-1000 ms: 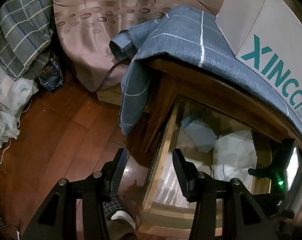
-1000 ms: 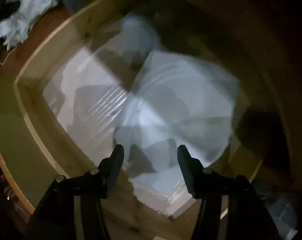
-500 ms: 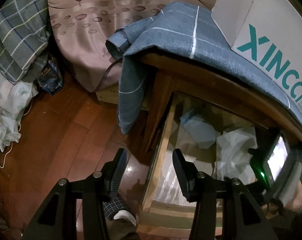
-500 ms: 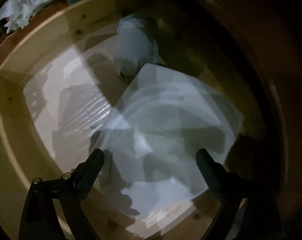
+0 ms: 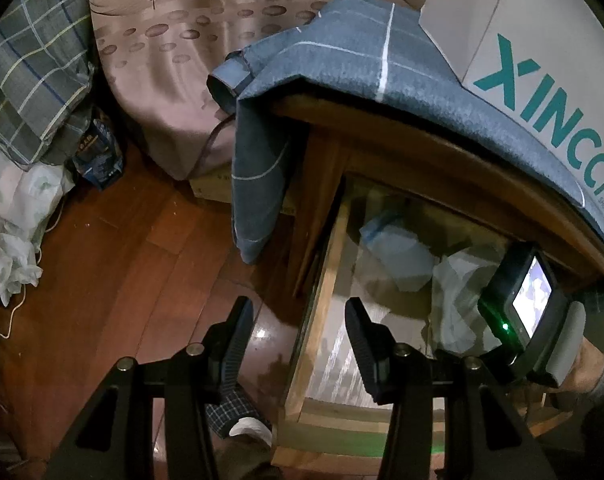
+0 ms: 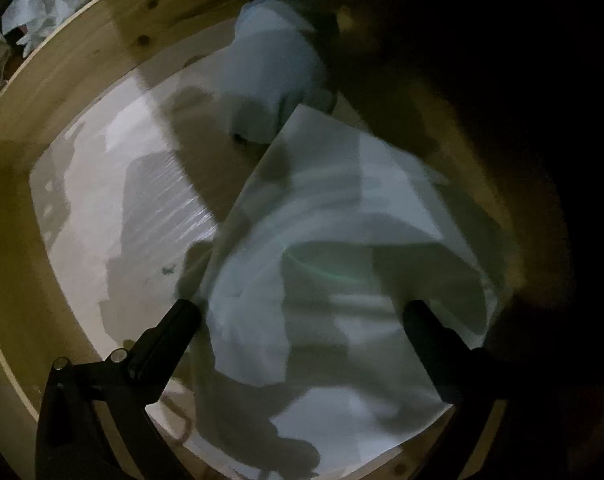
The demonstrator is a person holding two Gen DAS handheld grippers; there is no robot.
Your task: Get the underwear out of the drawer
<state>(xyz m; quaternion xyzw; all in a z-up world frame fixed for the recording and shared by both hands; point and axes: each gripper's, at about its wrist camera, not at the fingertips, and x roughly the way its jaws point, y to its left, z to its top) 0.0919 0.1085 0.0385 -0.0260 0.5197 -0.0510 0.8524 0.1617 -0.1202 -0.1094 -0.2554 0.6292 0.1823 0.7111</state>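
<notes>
Dark wood floor (image 5: 114, 248) lay under your left side, w/ a bed (image 5: 170, 92) in a brown leaf sheet behind it & a checked pillow (image 5: 34, 76) at the far left. Your wood nightstand (image 5: 434, 160) had a blue-grey cloth (image 5: 342, 64) hanging over its top and a white shoe box (image 5: 542, 68) sitting on the cloth.

Below that top, the drawer (image 5: 326, 276) was pulled out. Inside it lay the white underwear (image 6: 342, 248), folded flat, on the right side of the drawer. A small pale blue bundle (image 6: 278, 76) sat just behind it, touching its back corner.

Your right gripper (image 6: 302, 312) pointed straight down into the drawer. Its jaws were opening, spread very wide, w/ the underwear between them. One finger stood at the left edge of the cloth & one over its right part. You weren't squeezing it. The pic was a bit blurry there.

Your left gripper (image 5: 298, 320) hung over the drawer's left wall, jaws part open, w/ nothing held.
</notes>
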